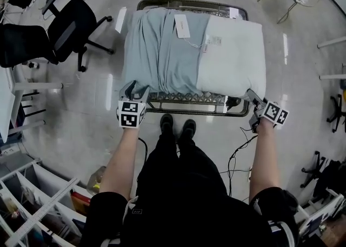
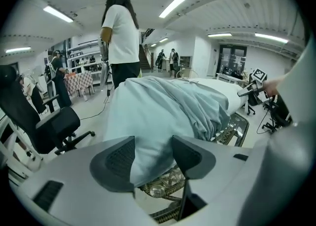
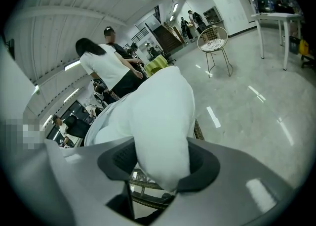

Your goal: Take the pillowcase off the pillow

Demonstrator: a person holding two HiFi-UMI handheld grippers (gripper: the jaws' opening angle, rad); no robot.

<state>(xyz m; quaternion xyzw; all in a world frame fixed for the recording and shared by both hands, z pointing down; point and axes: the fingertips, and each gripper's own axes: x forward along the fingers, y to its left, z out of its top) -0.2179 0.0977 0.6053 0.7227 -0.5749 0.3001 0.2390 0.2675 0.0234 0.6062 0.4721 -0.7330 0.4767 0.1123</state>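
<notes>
Pale blue-grey pillowcase (image 1: 162,51), white pillow (image 1: 232,51), bronze woven-lattice counter (image 1: 184,99), grey left tool (image 1: 135,90) and right tool (image 1: 253,98) with black-and-white square markers (image 1: 131,114), black chair (image 1: 70,29), pale grey floor (image 1: 303,67)

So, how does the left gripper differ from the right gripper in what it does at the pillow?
The left gripper is at a corner of the blue pillowcase; the right gripper is at a bare corner of the white pillow. The left gripper's jaws stand apart, not pressing the cloth between them; the right gripper's jaws clamp the pillow. Both are at the pillow's near edge and point downward.
</notes>
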